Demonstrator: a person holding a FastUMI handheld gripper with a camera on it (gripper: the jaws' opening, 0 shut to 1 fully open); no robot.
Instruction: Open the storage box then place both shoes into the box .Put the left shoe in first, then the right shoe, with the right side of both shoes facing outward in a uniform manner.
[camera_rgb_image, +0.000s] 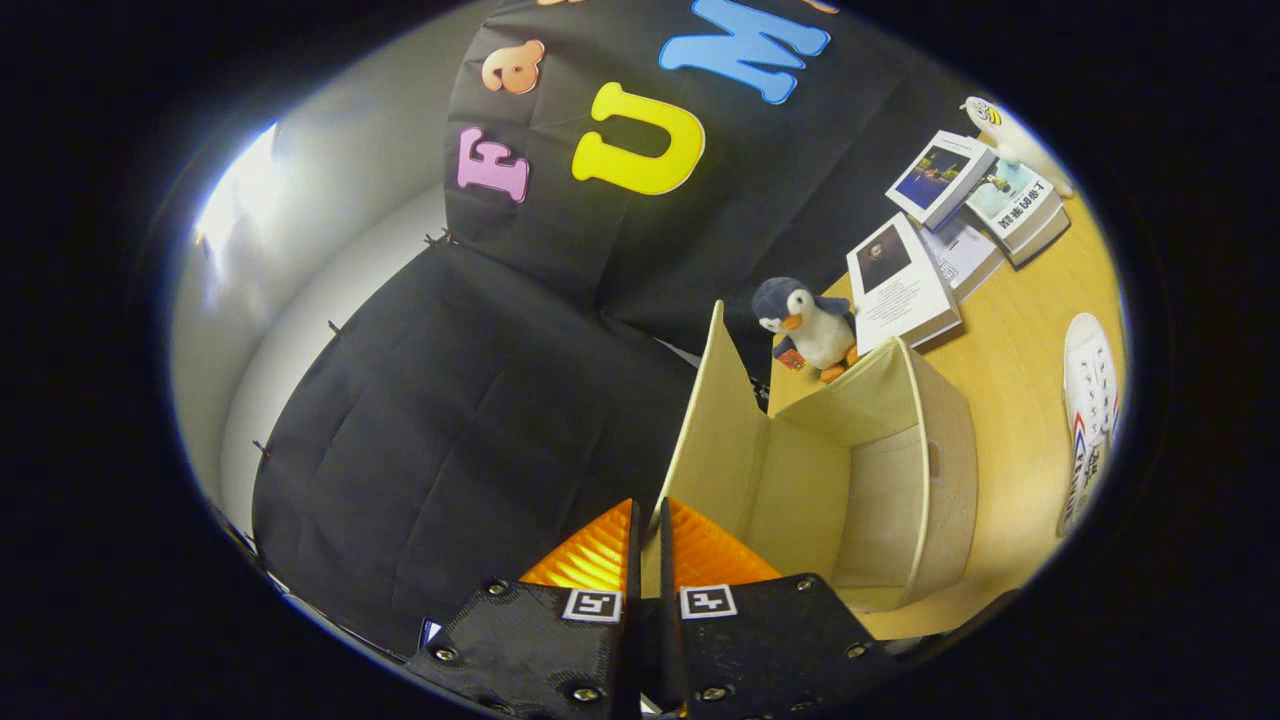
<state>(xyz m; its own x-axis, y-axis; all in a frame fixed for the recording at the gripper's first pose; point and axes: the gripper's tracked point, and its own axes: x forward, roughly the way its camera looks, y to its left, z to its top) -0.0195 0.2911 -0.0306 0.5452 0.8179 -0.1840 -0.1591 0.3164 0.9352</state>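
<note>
The cream storage box (925, 470) stands open on the wooden table (1010, 340), and its inside looks bare. Its lid (715, 420) is swung up and stands nearly upright on the box's left side. My gripper (648, 520) is shut on the lid's edge, which runs in between the two fingers. One white shoe (1090, 400) with dark and red markings lies on the table to the right of the box, well away from my fingers.
A penguin plush (815, 325) sits just behind the box. Several books (900, 280) lie stacked and spread beyond it at the back of the table, with a white soft toy (1010, 135) behind them. Black cloth wall hangs to the left.
</note>
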